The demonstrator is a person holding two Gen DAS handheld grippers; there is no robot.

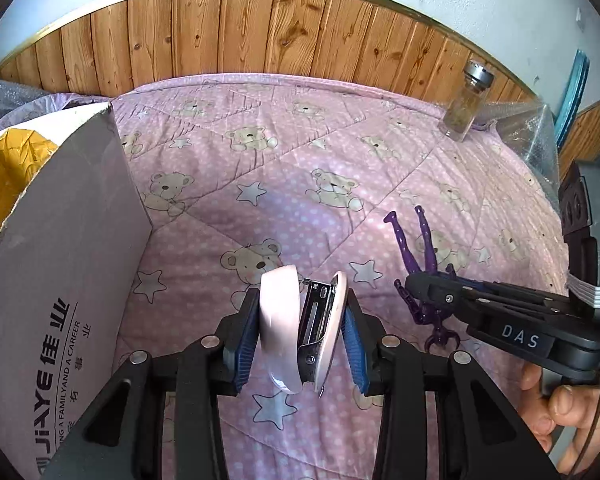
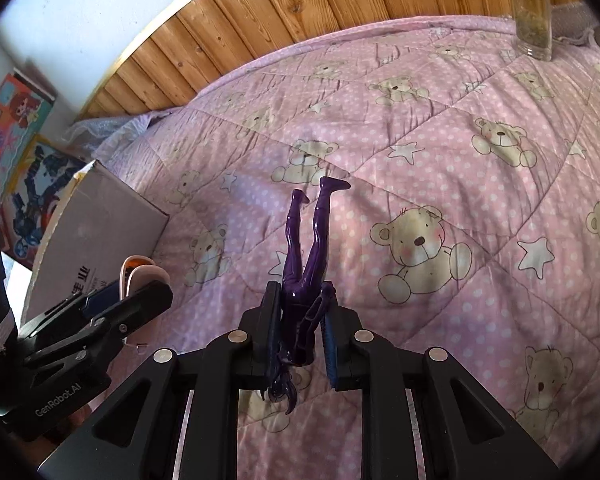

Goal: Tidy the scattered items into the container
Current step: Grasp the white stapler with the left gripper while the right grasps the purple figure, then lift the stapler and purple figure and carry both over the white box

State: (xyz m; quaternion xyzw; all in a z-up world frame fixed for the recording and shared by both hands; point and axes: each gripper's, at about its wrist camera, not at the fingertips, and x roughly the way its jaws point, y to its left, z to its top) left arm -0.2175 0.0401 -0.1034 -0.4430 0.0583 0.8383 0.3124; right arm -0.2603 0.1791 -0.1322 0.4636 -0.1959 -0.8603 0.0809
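Left wrist: left gripper (image 1: 302, 332) clamps stapler (image 1: 300, 328); lift over box (image 1: 60, 264) wall.
Right wrist: right gripper (image 2: 302, 320) grips figure (image 2: 306, 256), right of box; hold firm.

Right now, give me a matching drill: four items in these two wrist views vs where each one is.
1. pink stapler
2. purple figure
3. glass jar
4. cardboard box

A. standing at the quilt's far edge
B. clamped in the left tool
C. clamped in the right tool
D. left of the left tool, on the quilt

Pairs: 1-B, 2-C, 3-A, 4-D
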